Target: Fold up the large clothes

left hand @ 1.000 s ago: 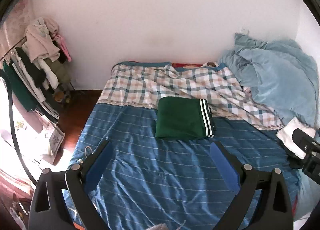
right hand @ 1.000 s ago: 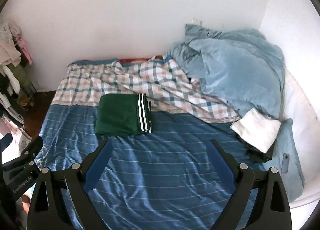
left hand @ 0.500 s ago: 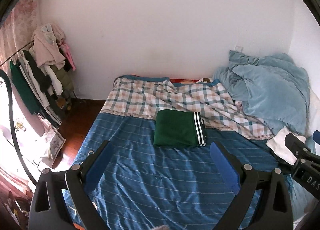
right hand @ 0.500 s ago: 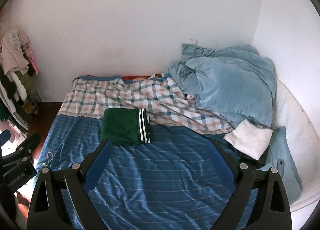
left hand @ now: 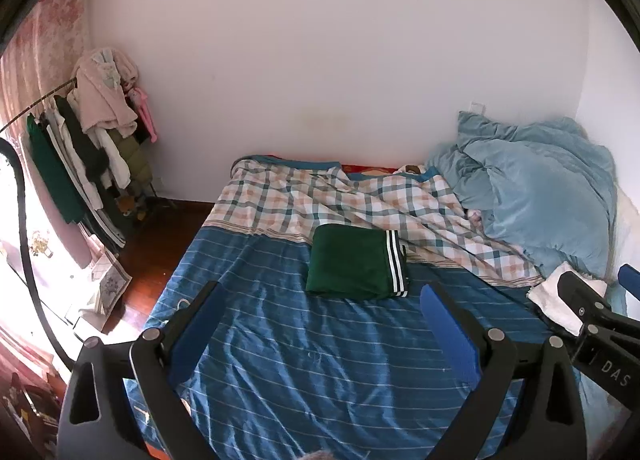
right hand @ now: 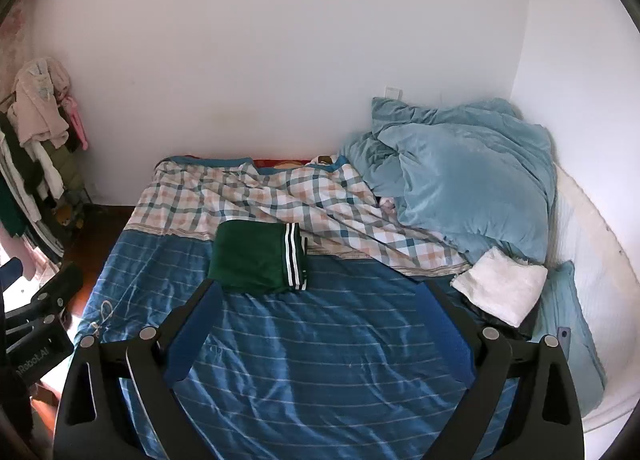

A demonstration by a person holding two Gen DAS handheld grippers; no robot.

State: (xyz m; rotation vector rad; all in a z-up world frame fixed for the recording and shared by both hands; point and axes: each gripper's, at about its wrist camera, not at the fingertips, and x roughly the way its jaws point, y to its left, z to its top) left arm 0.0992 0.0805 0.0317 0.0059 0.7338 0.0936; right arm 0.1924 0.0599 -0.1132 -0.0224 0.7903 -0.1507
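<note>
A dark green garment (left hand: 352,260) with white stripes lies folded in a neat rectangle on the blue striped bed sheet (left hand: 320,360). It also shows in the right wrist view (right hand: 256,256). My left gripper (left hand: 320,300) is open and empty, held above the sheet, well short of the garment. My right gripper (right hand: 316,296) is open and empty, also back from the garment. The right gripper shows at the right edge of the left wrist view (left hand: 592,308); the left gripper shows at the left edge of the right wrist view (right hand: 40,300).
A plaid blanket (left hand: 340,200) lies across the far half of the bed. A light blue duvet (right hand: 464,176) is heaped at the far right, a white folded cloth (right hand: 500,288) beside it. A clothes rack (left hand: 80,148) stands left on the wood floor.
Both grippers have pulled back and risen from the bed, so the folded green garment looks smaller and farther. Both stay open.
</note>
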